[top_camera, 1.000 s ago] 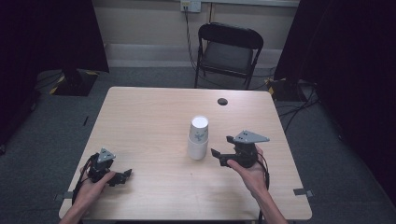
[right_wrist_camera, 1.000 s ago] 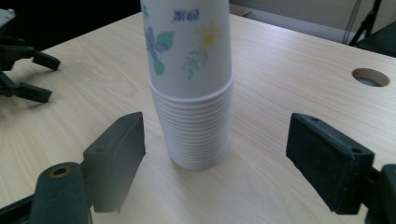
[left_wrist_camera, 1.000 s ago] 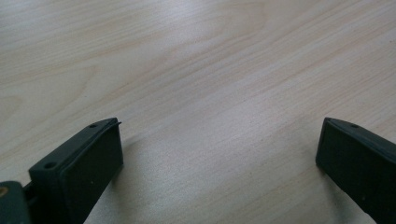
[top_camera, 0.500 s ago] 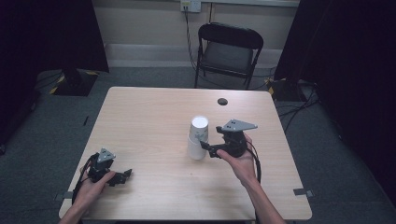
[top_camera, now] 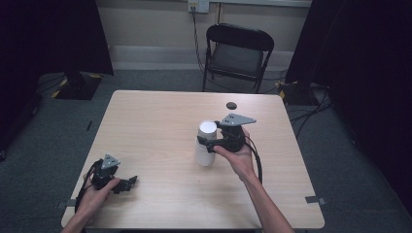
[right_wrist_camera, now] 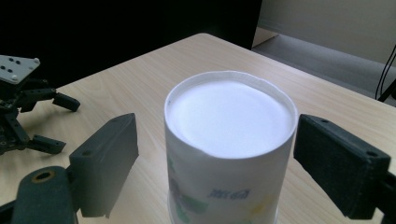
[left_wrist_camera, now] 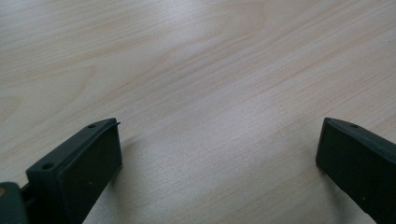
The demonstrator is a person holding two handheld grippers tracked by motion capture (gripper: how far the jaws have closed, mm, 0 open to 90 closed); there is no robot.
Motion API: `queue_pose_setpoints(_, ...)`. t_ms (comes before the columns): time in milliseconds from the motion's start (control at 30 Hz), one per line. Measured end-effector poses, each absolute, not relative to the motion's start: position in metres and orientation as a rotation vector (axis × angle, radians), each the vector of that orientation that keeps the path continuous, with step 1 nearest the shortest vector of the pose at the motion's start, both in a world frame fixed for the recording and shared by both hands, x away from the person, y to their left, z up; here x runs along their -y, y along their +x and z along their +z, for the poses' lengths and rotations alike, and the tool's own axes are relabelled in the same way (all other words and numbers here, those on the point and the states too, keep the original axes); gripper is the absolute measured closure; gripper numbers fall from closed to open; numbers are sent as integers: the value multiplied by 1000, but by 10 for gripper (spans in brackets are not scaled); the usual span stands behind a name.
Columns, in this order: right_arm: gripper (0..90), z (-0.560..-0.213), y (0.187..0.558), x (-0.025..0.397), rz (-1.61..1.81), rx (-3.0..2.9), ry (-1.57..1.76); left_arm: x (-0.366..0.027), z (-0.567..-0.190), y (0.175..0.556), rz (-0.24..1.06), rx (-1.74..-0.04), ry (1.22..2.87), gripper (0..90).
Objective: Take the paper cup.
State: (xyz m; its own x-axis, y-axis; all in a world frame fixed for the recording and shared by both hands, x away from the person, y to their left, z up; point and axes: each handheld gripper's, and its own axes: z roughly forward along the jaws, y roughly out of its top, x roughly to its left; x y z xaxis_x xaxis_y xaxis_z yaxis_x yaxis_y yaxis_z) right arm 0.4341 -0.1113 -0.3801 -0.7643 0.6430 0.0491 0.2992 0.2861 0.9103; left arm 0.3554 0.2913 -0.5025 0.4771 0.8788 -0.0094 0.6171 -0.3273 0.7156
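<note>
Our right gripper (right_wrist_camera: 215, 154) has moved in, wide open around the upside-down cup (right_wrist_camera: 229, 140). Our left gripper (left_wrist_camera: 219, 158) rests open too. Squeezing hard could crush the cup.

Cut off at the bottom edge of the right gripper view: the base of the upside-down white paper cup with coloured print (right_wrist_camera: 230, 154), with the blue lettering too blurred to read. Hidden behind that cup in the high view: the far jaw of the right gripper (top_camera: 208, 141). Too small to identify: the small round black object (top_camera: 231, 105) near the table's far edge.
</note>
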Motion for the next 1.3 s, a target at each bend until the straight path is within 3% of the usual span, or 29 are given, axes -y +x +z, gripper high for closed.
queue_pose_setpoints(233,140,-391,442,106,1467,-2254,873,-291,-503,356,505,-1231,2063,0)
queue_pose_setpoints(400,216,-394,441,105,1463,-2256,850,-291,-503,356,505,-1231,2063,0)
queue_pose_setpoints(767,279,-399,443,109,1482,-2245,865,-291,-503,356,505,-1231,2063,0)
queue_pose_setpoints(1300,292,-397,441,110,1483,-2222,868,-291,-503,356,505,-1231,2063,0)
